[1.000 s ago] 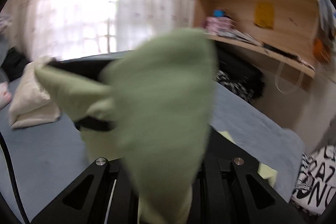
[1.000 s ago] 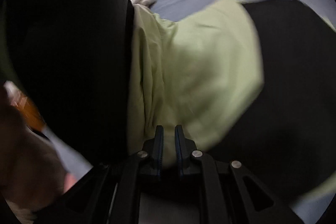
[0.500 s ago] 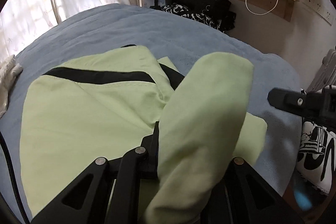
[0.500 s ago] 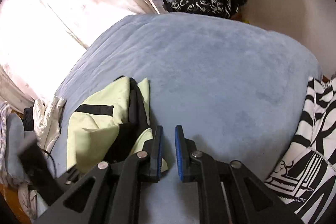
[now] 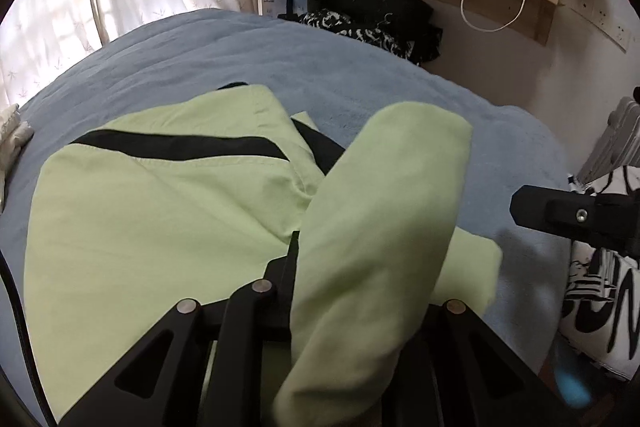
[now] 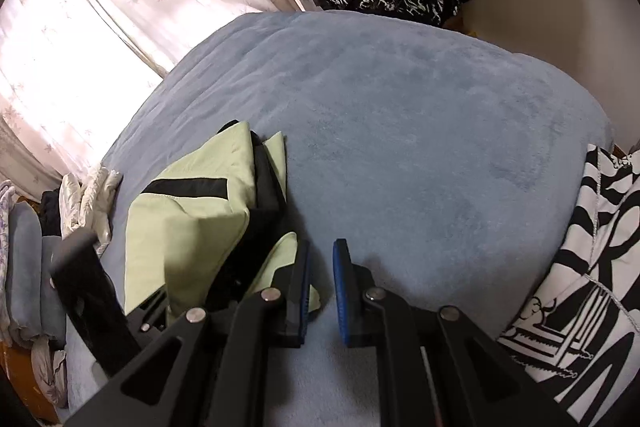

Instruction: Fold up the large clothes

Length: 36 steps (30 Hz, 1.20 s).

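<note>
You have one large garment to deal with: a light green jacket [image 5: 152, 227] with black bands, lying on the blue-grey bed [image 5: 224, 59] and filling the lower left of your left wrist view, from about 9 o'clock down to 6 o'clock. One fold of that jacket, a sleeve-like roll of green cloth, rises from between the fingers of your left gripper [image 5: 360, 267] and leans toward 1 o'clock; the cloth hides the right finger, and the jaws have just been opening a little, with the fabric between them, so whether the pads still press on it cannot be told. Your right gripper [image 6: 321, 291] shows two fingers [image 6: 344, 295] with blue pads, standing narrow with a slim gap and nothing between them, only bare bed cover beneath. In that right wrist view the jacket sits at 8 o'clock, just beside the left finger, with its black lining showing along the near edge. You can count two grippers in all: each appears in the other's camera, yours on the right at 3 o'clock in the left view. One black-and-white patterned cloth [image 6: 580, 287] lies at the bed's edge at 4 o'clock, and one white curtain [image 6: 100, 7] hangs at 10 o'clock.
</note>
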Motion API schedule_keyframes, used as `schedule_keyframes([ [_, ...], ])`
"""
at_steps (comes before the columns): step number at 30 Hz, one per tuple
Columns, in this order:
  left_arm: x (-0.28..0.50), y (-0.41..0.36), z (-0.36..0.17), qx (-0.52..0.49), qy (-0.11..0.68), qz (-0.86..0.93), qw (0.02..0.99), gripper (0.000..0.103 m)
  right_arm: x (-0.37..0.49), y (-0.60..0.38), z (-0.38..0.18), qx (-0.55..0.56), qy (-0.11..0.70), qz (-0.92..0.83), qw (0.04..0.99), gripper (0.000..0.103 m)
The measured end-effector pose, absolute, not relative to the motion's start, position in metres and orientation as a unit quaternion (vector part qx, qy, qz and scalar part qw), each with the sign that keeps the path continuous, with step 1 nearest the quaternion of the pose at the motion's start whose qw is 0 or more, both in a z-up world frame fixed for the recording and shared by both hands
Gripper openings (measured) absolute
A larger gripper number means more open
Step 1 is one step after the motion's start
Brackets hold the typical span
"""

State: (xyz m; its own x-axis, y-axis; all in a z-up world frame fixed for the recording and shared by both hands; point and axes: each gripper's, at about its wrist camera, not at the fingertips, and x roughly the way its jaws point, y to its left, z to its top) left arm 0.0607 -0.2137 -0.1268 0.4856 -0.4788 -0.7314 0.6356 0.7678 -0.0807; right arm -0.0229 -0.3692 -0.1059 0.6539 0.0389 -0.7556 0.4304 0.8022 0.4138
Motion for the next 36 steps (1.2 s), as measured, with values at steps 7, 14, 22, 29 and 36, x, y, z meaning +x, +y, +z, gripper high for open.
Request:
schedule_keyframes([
  [7,0.049,-0.189,-0.097,0.028,0.43,-0.401,0.808,0.094,-0.018,-0.373,-0.087,0.318,0.413,-0.08,0.85,0.031],
  [14,0.047,-0.109,-0.07,-0.038,0.42,-0.348,0.837,0.094,0.021,-0.373,-0.063,0.337,0.434,0.009,0.836,0.031],
  [22,0.102,-0.003,-0.109,-0.129,0.486,-0.201,0.841,0.093,0.096,-0.361,-0.11,0.343,0.533,0.095,0.768,0.032],
  [29,0.111,0.006,-0.148,-0.146,0.528,-0.2,0.812,0.093,0.132,-0.371,-0.152,0.349,0.562,0.092,0.744,0.032],
  [36,0.109,-0.018,-0.168,-0.129,0.54,-0.231,0.799,0.093,0.158,-0.367,-0.172,0.347,0.568,0.135,0.734,0.032],
])
